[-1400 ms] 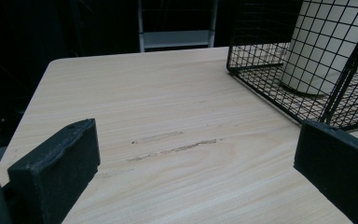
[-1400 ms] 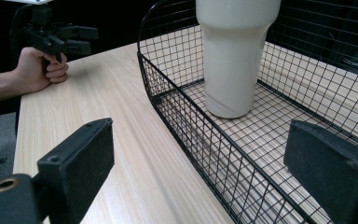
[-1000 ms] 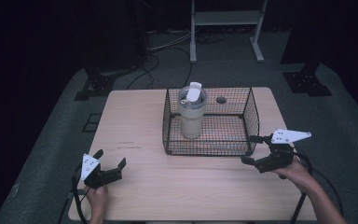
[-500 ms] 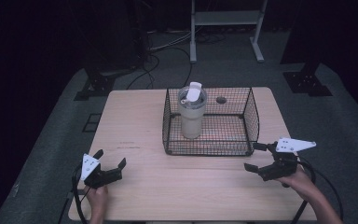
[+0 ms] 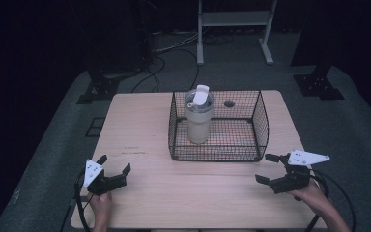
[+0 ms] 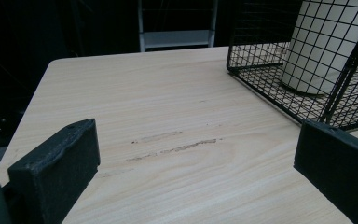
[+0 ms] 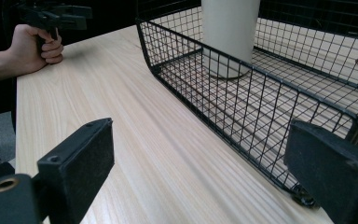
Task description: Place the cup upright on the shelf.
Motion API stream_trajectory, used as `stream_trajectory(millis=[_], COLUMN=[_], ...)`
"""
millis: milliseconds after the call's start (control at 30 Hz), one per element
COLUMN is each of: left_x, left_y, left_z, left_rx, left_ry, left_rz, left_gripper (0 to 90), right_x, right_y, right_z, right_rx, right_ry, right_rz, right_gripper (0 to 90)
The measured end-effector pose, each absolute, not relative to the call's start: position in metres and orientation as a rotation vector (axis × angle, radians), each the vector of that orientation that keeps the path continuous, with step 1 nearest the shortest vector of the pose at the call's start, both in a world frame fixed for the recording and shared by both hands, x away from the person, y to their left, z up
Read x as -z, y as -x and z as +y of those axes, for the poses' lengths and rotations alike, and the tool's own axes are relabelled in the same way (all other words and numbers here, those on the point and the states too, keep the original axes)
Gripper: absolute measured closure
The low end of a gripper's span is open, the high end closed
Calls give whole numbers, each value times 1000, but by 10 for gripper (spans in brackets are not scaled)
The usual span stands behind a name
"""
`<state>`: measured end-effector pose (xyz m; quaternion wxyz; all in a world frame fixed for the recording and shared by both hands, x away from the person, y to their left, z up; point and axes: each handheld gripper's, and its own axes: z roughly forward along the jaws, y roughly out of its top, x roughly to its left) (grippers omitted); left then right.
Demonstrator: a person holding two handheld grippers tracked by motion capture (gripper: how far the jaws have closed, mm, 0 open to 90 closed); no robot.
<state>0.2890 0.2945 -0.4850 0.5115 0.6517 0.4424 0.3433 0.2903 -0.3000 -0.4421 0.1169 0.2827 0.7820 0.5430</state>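
Your table (image 5: 140,125) carries one wire basket (image 5: 261,116) set toward its far right part, and a pale tumbler (image 5: 198,121) with a flip lid stands upright inside it, against the basket's left end. Both your grippers sit at the near edge, well apart from the basket and from each other. The left gripper (image 5: 114,164) rests low over bare wood at the near left, jaws spread wide with nothing between them. The right gripper (image 5: 269,168) hangs just off the basket's near right corner, jaws likewise spread and empty, aimed leftward across the table.

You look to be between steps: the tumbler is seated in the basket and neither tool is on it. If you mean to lift it out, come in from above the rim, since the wire wall bars any side approach. From your right gripper the tumbler (image 7: 228,32) lies ahead beyond the mesh; from your left gripper it (image 6: 324,46) stands up and to the right, behind the basket's corner
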Motion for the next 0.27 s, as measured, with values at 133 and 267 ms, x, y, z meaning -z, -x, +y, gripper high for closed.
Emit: stream_trajectory(millis=[133, 267], left_x=[485, 485], left_y=[-289, -290], left_z=[294, 295], left_rx=[-827, -827], left_ry=[-1568, -1568], left_rz=[1066, 1067], left_gripper=[0, 0], right_x=[449, 454], right_y=[-287, -284], right_z=[-302, -302], right_rx=[-1584, -1591], right_ry=[-844, -856], right_rz=[2289, 2279], right_gripper=[78, 77])
